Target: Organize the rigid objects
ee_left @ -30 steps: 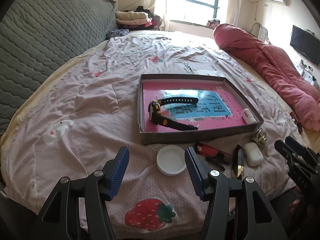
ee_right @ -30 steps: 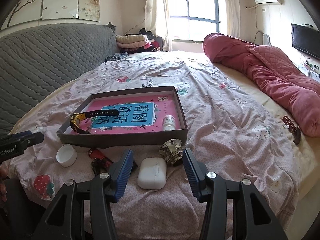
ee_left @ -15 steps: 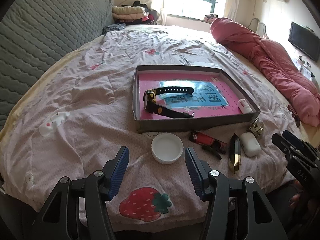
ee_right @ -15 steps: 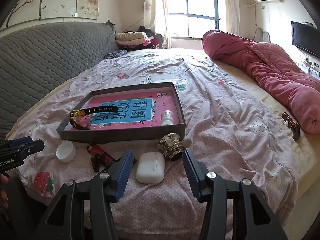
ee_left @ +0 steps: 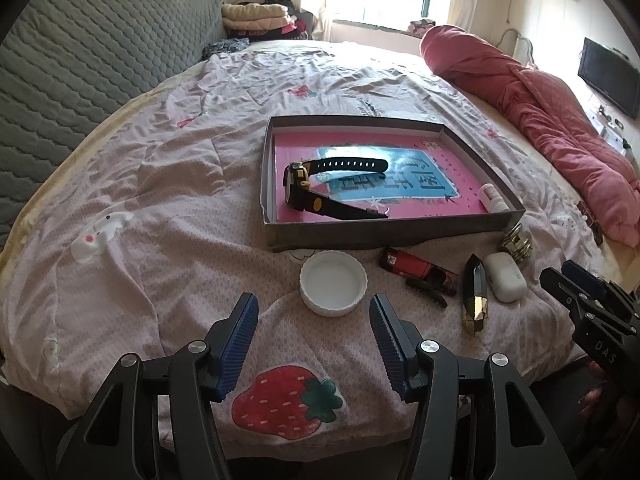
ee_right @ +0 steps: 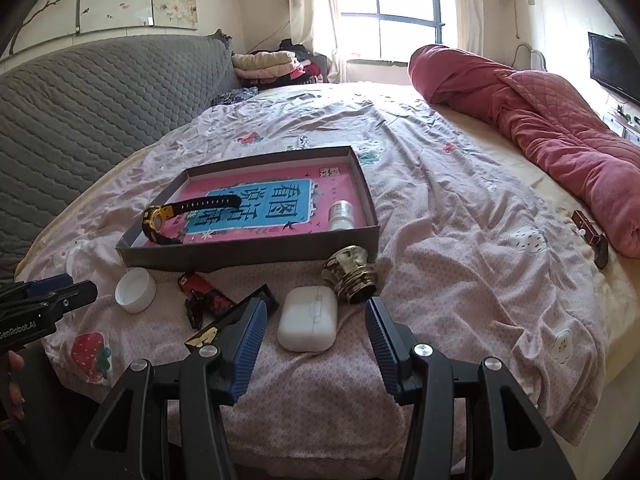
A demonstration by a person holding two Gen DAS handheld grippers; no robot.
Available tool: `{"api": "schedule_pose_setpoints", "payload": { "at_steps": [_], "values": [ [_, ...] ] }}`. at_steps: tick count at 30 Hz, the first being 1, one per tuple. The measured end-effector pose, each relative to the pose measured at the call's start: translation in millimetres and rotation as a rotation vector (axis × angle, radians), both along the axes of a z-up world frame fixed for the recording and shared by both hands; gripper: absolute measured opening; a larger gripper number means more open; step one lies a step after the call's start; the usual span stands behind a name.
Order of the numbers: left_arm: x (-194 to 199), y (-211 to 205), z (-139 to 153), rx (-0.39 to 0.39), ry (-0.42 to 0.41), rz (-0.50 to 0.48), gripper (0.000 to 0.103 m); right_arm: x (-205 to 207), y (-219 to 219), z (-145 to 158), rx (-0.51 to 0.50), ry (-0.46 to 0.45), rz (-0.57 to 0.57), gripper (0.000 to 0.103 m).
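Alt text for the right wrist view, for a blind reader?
The open right claw hovers over a white earbud case on a bed; beyond sit a brass fitting and a shallow box holding a watch.

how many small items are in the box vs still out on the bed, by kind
In the box:
wristwatch: 1
small white bottle: 1
On the bedspread:
white cap: 1
red lighter: 1
black hair clip: 1
black and gold case: 1
white earbud case: 1
brass fitting: 1
Total: 8
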State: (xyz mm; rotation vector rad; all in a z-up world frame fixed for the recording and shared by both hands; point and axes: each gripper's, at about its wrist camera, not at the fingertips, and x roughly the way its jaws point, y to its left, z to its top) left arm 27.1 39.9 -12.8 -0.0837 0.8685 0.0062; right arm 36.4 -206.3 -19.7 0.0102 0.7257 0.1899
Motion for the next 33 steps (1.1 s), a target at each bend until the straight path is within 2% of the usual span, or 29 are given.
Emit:
{"api": "schedule_pose_setpoints", "payload": {
  "at_steps": [14,24,33],
  "values": [
    [5.1,-2.2,-10.9,-0.007,0.022,-0.009,0.060,9.7,10.6,-18.5,-0.009,0.082,0.028,0.051],
    [13.1,-8.2,-17.1,0.001,0.026,-0.028,0.060,15.1,12.6,-24.9,0.000,0.105,0.032,0.051],
    [26.1,-7.7,-30.6,0.011,0.049,-0.025,0.065,24.5,16.9,-33.8,0.004,0.133,0.030,0.051]
  ]
}}
